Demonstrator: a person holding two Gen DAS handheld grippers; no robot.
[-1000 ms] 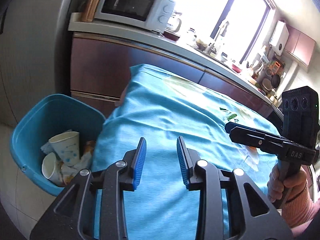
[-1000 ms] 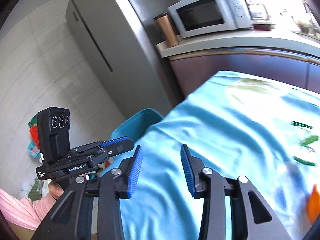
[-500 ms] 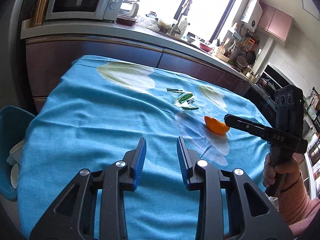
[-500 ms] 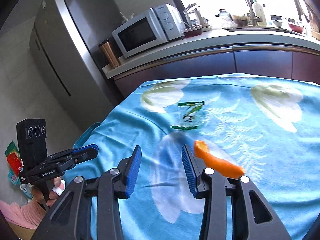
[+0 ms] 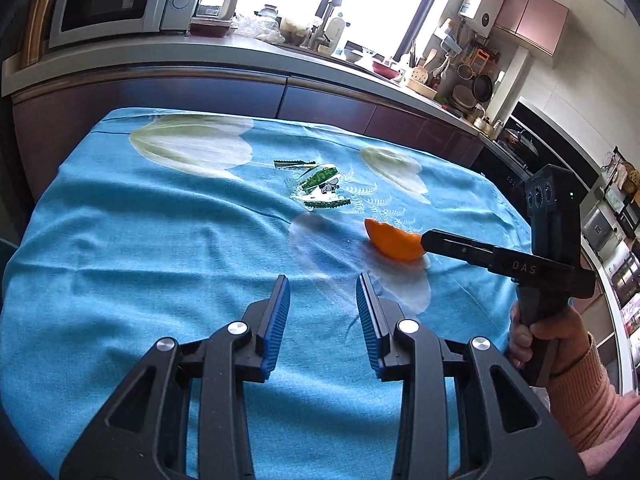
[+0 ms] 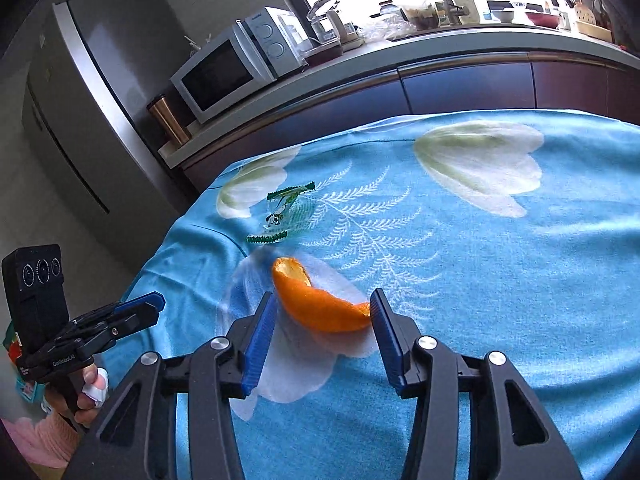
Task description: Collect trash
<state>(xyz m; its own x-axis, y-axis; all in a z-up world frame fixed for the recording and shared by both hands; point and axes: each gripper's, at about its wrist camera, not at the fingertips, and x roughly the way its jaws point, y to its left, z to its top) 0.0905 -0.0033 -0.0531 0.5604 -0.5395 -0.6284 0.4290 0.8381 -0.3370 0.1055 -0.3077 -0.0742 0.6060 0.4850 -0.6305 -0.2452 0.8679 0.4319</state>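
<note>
Tabletop (image 5: 120,248) under a blue cloth printed with white tulips, seen from 2 wrist views. Its far edge runs close along a dark cabinet front (image 5: 200,92) below the kitchen counter; its left edge drops toward the floor beside a steel refrigerator (image 6: 80,100). Open cloth surrounds the 2 pieces of trash on all sides, with the widest bare stretch on the left and near parts.

Left wrist view: the left gripper (image 5: 323,300) hangs over bare cloth, its blue fingers (image 5: 276,320) a moderate gap apart and opening slightly, nothing between them. The right gripper (image 5: 430,242) enters from the right, held by a hand (image 5: 548,332) in a pink sleeve, its tip over the right end of the orange peel (image 5: 390,242). Only this view shows the stove area and utensils at far right.

Right wrist view: only here appear the refrigerator, a copper tumbler (image 6: 168,120) and the full microwave (image 6: 240,60). The right gripper (image 6: 323,322) has its fingers (image 6: 260,336) opening, about half spread. The orange peel (image 6: 320,304) lies on the cloth in the gap between them, just ahead of the tips, untouched by either pad. A green-and-clear candy wrapper (image 6: 284,216) lies farther off, to the left of the peel. The left gripper (image 6: 136,312) stands well to the left near the tabletop's edge.
</note>
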